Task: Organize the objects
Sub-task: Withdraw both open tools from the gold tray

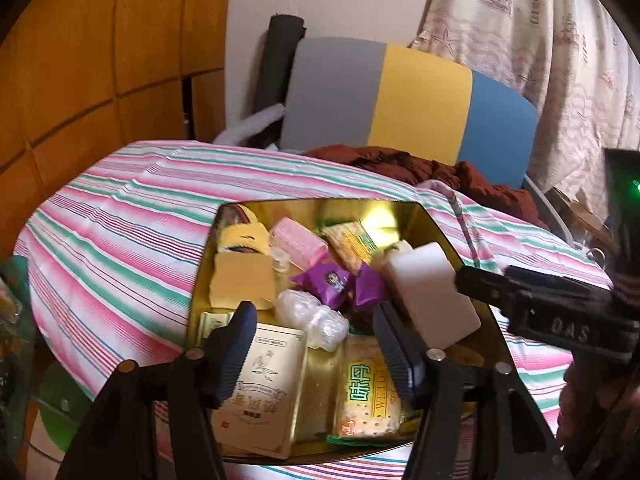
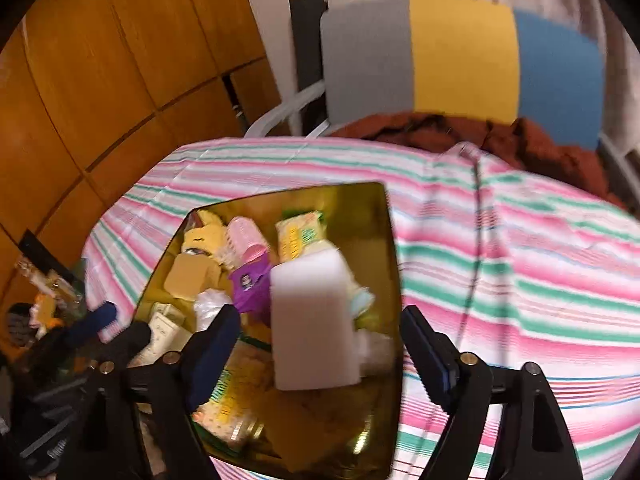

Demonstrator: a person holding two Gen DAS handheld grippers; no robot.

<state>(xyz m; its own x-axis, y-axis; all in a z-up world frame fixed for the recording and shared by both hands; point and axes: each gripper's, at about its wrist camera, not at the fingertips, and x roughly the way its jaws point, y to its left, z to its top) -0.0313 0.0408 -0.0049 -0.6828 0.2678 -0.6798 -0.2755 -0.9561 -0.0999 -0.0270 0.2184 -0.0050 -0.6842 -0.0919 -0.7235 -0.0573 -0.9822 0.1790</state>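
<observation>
A gold tin box point(image 1: 436, 220) point(image 2: 390, 240) stands on the striped tablecloth point(image 1: 120, 216), filled with several small goods. A white foam block point(image 1: 428, 296) point(image 2: 312, 320) leans tilted on the pile at the box's right side. My right gripper point(image 2: 322, 356) is open around the block, with a gap showing on each side; one of its fingers point(image 1: 488, 284) sits by the block's edge. My left gripper point(image 1: 316, 352) hangs open and holds nothing, above a cream carton point(image 1: 260, 396) and a cracker pack point(image 1: 368, 392). A yellow sponge point(image 1: 240, 280), a pink packet point(image 1: 300, 244) and purple sweets point(image 1: 328, 280) lie further in.
A chair with a grey, yellow and blue back point(image 1: 400, 96) stands behind the table, a brown garment point(image 1: 440, 172) heaped on it. Wooden panels point(image 1: 80, 60) fill the left, a patterned curtain point(image 1: 560, 40) the right. Clutter point(image 2: 44, 300) lies off the table's left edge.
</observation>
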